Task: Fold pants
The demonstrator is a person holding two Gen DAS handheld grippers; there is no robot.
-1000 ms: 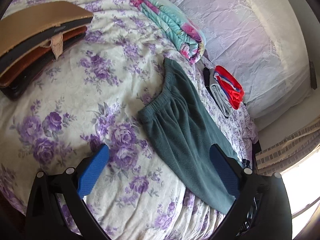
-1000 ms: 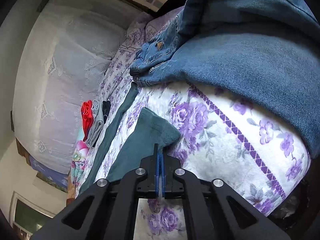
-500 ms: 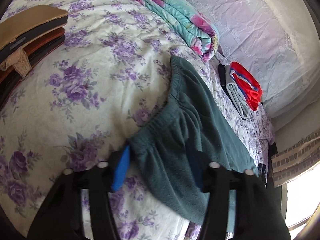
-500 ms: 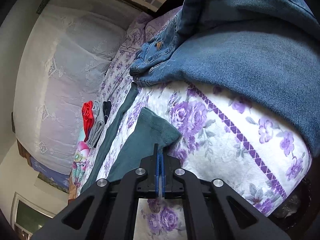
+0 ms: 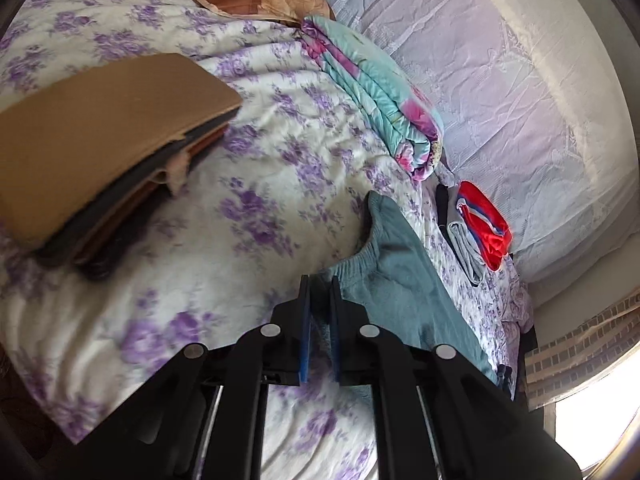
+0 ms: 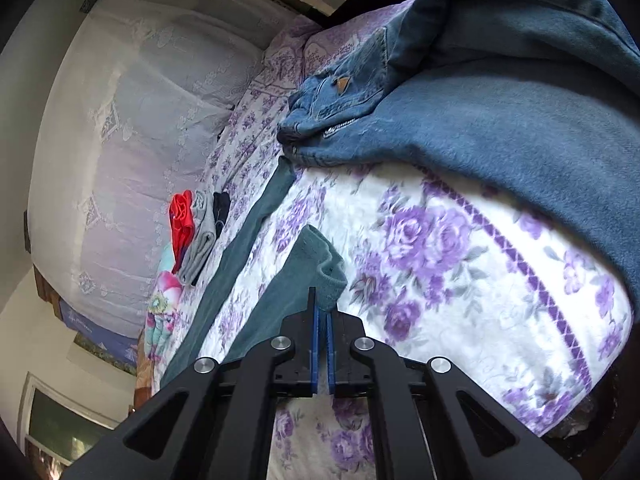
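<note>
So the left gripper (image 5: 320, 284) sits low over the floral bedspread (image 5: 248, 200), jaws pinched on the green pants (image 5: 404, 280) waistband. The right gripper (image 6: 322, 304) clamps a leg cuff, jeans (image 6: 500, 112) heaped beyond.

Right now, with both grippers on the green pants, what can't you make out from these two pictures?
- Left wrist view: the waistband corner of the green pants inside the left gripper is hidden by its fingers.
- Left wrist view: the far pant legs run behind the gripper frame.
- Right wrist view: the right gripper covers the leg cuff it pinches.
- Right wrist view: the jeans are cut off by the edge.
</note>
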